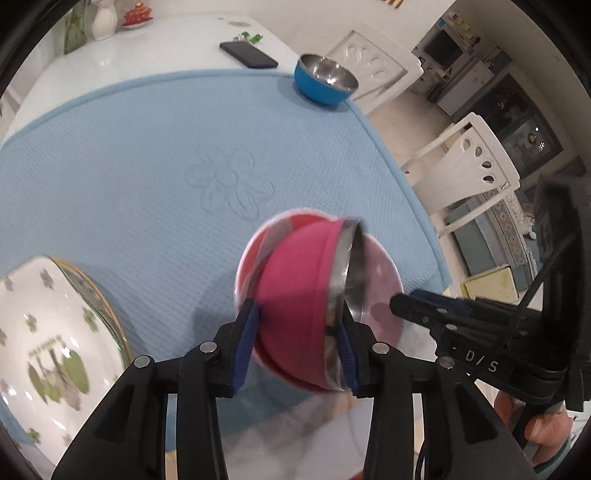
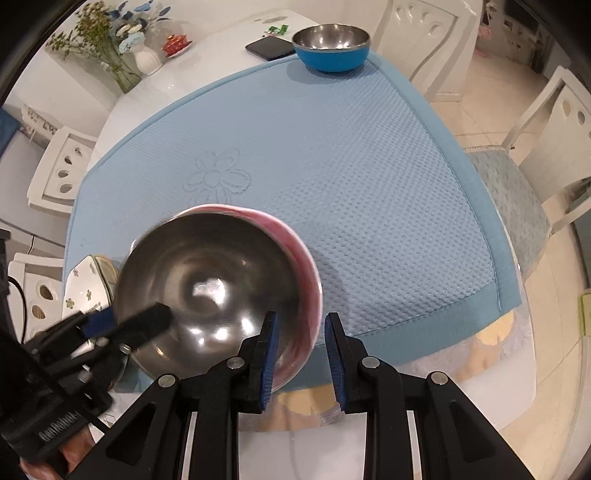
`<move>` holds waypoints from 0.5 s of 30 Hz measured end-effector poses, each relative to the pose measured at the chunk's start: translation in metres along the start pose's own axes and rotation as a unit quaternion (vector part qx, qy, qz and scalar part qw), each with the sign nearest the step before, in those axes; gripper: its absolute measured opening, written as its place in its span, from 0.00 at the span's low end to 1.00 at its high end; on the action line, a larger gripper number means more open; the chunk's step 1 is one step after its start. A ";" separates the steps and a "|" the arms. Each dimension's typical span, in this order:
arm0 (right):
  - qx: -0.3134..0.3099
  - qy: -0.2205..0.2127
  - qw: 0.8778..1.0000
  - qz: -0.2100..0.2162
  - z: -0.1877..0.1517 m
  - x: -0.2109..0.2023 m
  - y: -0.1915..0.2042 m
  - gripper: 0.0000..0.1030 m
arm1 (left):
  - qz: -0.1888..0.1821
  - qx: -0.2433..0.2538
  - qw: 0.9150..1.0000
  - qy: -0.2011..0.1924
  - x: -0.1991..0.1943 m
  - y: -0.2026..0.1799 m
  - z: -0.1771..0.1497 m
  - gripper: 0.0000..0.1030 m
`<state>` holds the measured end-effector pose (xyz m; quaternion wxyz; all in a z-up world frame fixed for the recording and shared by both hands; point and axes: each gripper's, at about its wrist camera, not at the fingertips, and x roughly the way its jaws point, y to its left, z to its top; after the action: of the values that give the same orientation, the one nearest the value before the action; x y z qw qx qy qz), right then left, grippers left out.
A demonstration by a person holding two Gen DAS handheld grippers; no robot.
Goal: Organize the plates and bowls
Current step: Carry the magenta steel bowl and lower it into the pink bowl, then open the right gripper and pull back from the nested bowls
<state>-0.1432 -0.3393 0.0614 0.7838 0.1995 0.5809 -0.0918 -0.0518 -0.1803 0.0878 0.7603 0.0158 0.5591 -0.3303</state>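
My left gripper (image 1: 295,343) is shut on a pink bowl with a steel lining (image 1: 295,280), tilted on its side above a pale pink bowl (image 1: 384,273) on the blue mat. In the right wrist view the steel inside (image 2: 207,284) faces me, with the pink rim (image 2: 310,273) behind it. My right gripper (image 2: 301,350) is open, just right of the bowls, its left finger at the pink bowl's rim. A blue bowl with steel lining (image 1: 325,79) stands at the mat's far corner, and also shows in the right wrist view (image 2: 332,46). Stacked flowered plates (image 1: 44,332) lie at the left.
The blue mat (image 2: 351,184) covers the white table. A black phone (image 1: 247,54), a white vase (image 1: 103,22) and a red dish (image 1: 137,15) sit at the far end. White chairs (image 1: 476,155) stand along the right edge.
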 end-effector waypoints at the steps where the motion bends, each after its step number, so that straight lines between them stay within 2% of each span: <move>1: 0.004 0.001 1.000 0.002 0.001 0.000 -0.001 0.24 | -0.003 -0.001 1.000 -0.005 -0.004 0.002 0.002 0.35; 5: 0.014 0.001 1.000 0.006 0.002 -0.002 -0.008 0.24 | 0.021 -0.009 0.999 -0.024 -0.015 0.015 0.005 0.36; 10: 0.015 0.001 1.000 0.017 0.000 -0.003 -0.005 0.24 | 0.023 -0.030 0.999 -0.006 -0.003 0.028 0.001 0.36; 15: 0.007 -0.005 1.000 0.021 -0.001 -0.005 -0.001 0.24 | 0.013 -0.020 1.000 -0.001 -0.003 0.022 -0.008 0.36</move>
<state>-0.1459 -0.3408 0.0659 0.7872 0.2167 0.5717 -0.0803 -0.0471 -0.1584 0.0803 0.7653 0.0074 0.5645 -0.3092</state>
